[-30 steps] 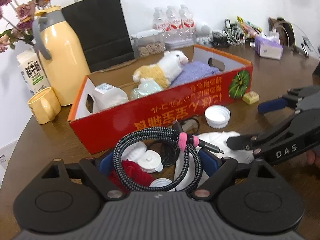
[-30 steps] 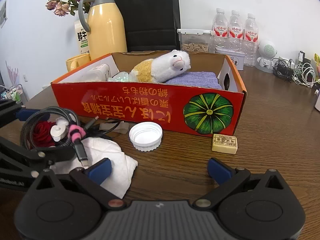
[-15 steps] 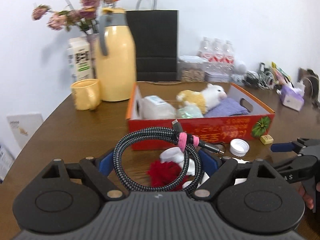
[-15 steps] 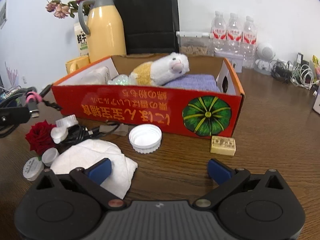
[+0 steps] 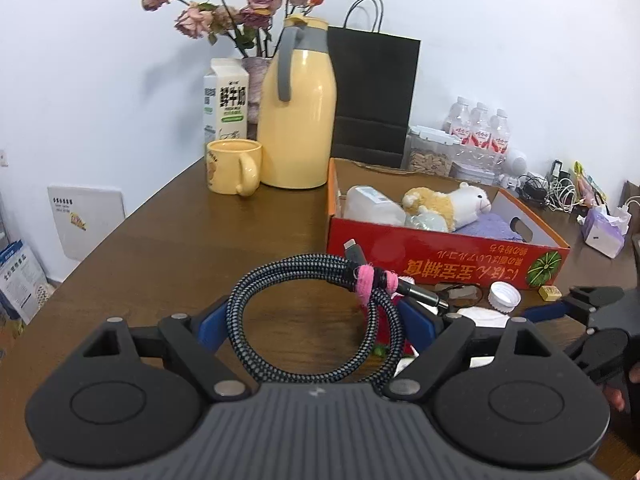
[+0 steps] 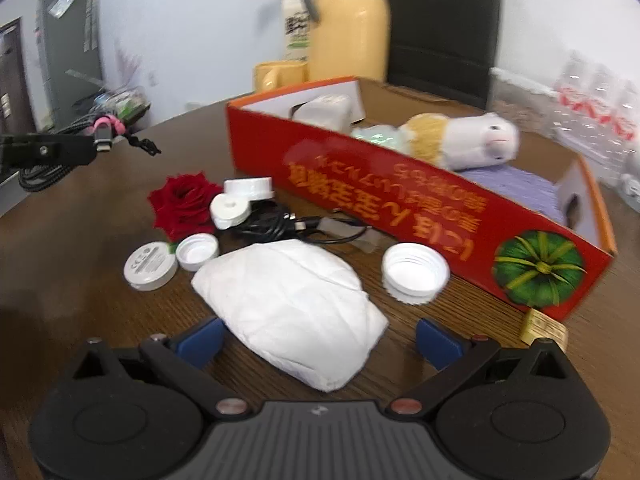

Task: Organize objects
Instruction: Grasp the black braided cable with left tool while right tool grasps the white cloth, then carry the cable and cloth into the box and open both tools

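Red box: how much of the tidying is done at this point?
Partly done. The red box already holds a plush toy, a purple cloth and a white container. The left gripper carries the coiled cable. Left on the table: rose, caps, white wad between the open right gripper fingers.

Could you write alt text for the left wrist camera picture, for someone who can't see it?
The left gripper holds a coiled braided cable with a pink tie above a wooden table. Behind it, a red box contains a plush toy.
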`<state>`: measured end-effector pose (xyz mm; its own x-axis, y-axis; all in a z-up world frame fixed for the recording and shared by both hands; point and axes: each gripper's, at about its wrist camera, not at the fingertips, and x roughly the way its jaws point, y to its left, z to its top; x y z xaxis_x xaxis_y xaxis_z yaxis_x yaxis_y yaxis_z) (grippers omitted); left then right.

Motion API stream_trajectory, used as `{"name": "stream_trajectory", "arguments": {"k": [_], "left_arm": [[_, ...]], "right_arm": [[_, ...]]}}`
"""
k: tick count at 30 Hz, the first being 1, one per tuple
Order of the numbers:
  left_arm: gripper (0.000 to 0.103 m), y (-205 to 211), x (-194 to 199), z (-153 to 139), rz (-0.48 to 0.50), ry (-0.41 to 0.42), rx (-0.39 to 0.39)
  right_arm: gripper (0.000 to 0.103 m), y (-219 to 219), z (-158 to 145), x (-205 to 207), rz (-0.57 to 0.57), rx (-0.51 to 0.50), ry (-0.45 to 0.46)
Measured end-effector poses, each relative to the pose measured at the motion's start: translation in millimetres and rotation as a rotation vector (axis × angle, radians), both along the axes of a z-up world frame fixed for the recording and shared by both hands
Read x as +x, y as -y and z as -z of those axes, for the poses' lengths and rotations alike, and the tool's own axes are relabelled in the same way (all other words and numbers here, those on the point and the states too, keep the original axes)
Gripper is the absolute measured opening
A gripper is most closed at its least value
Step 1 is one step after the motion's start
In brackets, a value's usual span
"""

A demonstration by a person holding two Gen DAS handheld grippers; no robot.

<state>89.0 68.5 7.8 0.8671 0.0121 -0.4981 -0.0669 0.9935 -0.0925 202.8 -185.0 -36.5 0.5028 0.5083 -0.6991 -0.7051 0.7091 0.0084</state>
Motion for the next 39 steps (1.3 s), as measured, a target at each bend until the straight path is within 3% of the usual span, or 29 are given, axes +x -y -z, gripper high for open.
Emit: {"name": "stream_trajectory", "arguments": {"k": [10, 13, 18, 27, 39], "left_arm": [[0.087, -14, -15, 3, -0.018, 0.011, -0.032], [0.087, -14, -16, 1, -0.013, 0.017, -0.035], [0.087, -13, -16, 0, -0.001, 0.024, -0.042], [0.087, -4, -13, -7, 0.022, 0.048, -0.043], [0.087, 20, 32, -33, 0.064, 0.125, -0.027]], "right_arm": [[0.102, -19, 2, 0, -0.092, 0.026, 0.01], [0.087, -16, -1, -10, -0.105, 0.039, 0.028], [0.078, -13, -4, -24, -0.098, 0.038, 0.047], [0.075, 3, -17, -39, -0.056, 0.085, 0.082], [0.074, 19, -68, -15, 0.056, 0.175, 0.211]]}}
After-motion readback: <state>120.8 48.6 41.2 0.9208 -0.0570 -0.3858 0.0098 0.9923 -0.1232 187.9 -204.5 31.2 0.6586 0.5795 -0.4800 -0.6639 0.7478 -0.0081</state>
